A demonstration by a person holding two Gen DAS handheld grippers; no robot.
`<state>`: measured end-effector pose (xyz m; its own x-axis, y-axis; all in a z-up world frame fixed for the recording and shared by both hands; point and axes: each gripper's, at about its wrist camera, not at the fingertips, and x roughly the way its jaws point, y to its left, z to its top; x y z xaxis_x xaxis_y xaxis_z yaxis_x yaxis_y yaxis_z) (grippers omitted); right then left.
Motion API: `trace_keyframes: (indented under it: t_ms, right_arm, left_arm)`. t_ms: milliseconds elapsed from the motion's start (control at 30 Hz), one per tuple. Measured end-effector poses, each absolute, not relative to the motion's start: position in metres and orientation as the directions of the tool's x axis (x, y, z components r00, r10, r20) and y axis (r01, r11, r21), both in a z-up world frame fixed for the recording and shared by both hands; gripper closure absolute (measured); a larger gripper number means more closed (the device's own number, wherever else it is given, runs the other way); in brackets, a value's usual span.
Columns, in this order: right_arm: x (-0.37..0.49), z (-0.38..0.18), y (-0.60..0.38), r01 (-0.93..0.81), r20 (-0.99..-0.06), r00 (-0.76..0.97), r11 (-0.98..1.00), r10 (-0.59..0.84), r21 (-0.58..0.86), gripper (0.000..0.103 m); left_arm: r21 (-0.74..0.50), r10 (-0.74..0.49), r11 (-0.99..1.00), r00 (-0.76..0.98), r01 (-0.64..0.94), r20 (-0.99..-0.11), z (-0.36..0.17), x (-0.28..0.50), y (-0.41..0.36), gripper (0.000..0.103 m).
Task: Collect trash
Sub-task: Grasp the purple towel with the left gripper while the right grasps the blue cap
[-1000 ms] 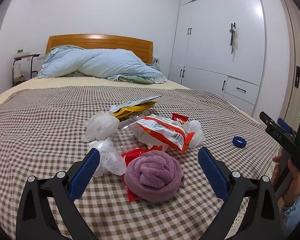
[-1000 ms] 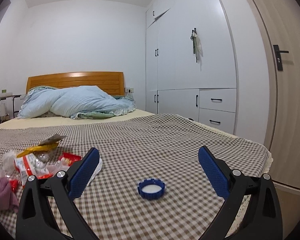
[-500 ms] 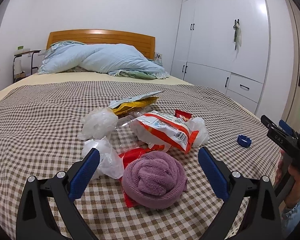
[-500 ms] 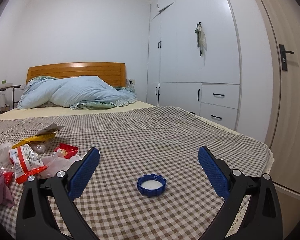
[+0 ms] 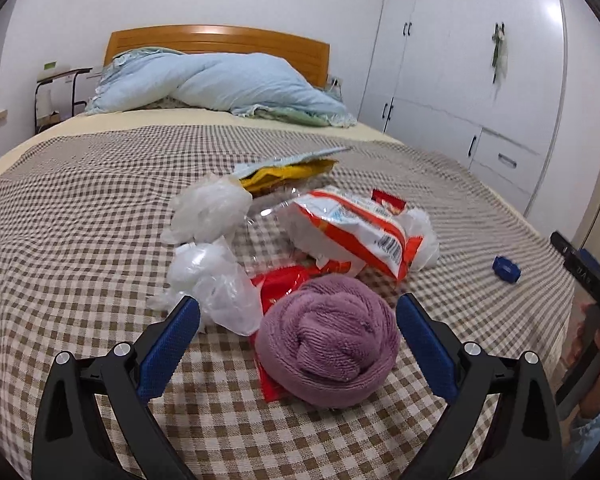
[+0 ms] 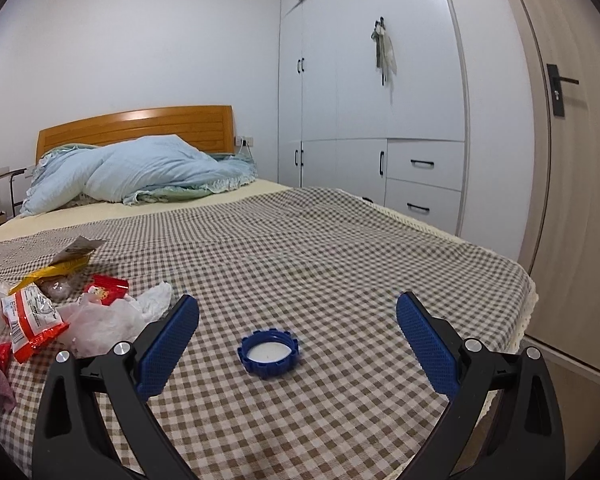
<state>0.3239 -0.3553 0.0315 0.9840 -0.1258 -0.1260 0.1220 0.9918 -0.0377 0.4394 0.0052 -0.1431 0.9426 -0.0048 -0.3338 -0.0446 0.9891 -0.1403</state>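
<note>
Trash lies in a pile on the checked bedspread (image 5: 80, 240): a red and white snack bag (image 5: 356, 232), crumpled clear plastic bags (image 5: 210, 210), a yellow wrapper (image 5: 288, 172) and a red wrapper (image 5: 282, 286). A rolled purple towel (image 5: 332, 344) sits on the red wrapper, just ahead of my open left gripper (image 5: 298, 320). A blue bottle cap (image 6: 270, 354) lies upside down between the fingers of my open right gripper (image 6: 298, 320), a little beyond the tips. The cap (image 5: 506, 269) also shows at the right of the left wrist view.
A blue duvet (image 6: 140, 176) is heaped by the wooden headboard (image 6: 136, 126). White wardrobes (image 6: 372, 100) and a door (image 6: 572, 160) stand to the right of the bed. The bed's foot edge (image 6: 528, 296) is near. A person's hand (image 5: 596, 364) holds the right gripper.
Both grippers have moved forward and lower: the towel and pile loom larger before the left one, and the blue cap sits closer between the right fingers. Both stay open.
</note>
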Motion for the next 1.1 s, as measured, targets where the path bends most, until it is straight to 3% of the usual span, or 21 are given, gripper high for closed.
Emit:
trace_keyframes:
  t_ms: [200,267,333,500,700,1033,1100]
  right_arm:
    - [0.326,0.023,-0.350,0.120,-0.179,0.976,0.992,-0.124,-0.028,0.008]
    - [0.328,0.022,-0.349,0.117,-0.194,0.974,0.993,-0.120,-0.026,0.008]
    - [0.331,0.015,-0.349,0.117,-0.207,0.971,0.993,-0.119,-0.022,0.008]
    - [0.346,0.012,-0.347,0.116,-0.274,0.954,0.993,-0.120,-0.032,0.008]
    - [0.352,0.010,-0.340,0.119,-0.324,0.937,0.991,-0.132,-0.060,0.008]
    - [0.415,-0.012,-0.317,0.039,-0.454,0.884,0.987,-0.106,-0.155,0.008]
    - [0.429,-0.016,-0.317,0.018,-0.496,0.864,0.989,-0.089,-0.146,0.022]
  left_arm:
    - [-0.183,-0.021,0.981,0.916,-0.058,-0.401,-0.148,0.452,0.007,0.020]
    - [-0.158,-0.009,0.986,0.908,-0.062,-0.418,-0.151,0.455,0.003,0.047]
    - [-0.136,-0.009,0.989,0.908,-0.053,-0.418,-0.151,0.455,-0.002,0.055]
    - [-0.056,-0.005,0.998,0.905,-0.021,-0.424,-0.149,0.448,-0.013,0.058]
    - [-0.100,-0.017,0.995,0.906,-0.029,-0.422,-0.143,0.436,-0.003,0.058]
    - [-0.199,0.004,0.977,0.944,-0.074,-0.331,-0.138,0.423,0.016,0.058]
    - [-0.232,0.002,0.969,0.947,-0.081,-0.322,-0.141,0.427,0.021,0.058]
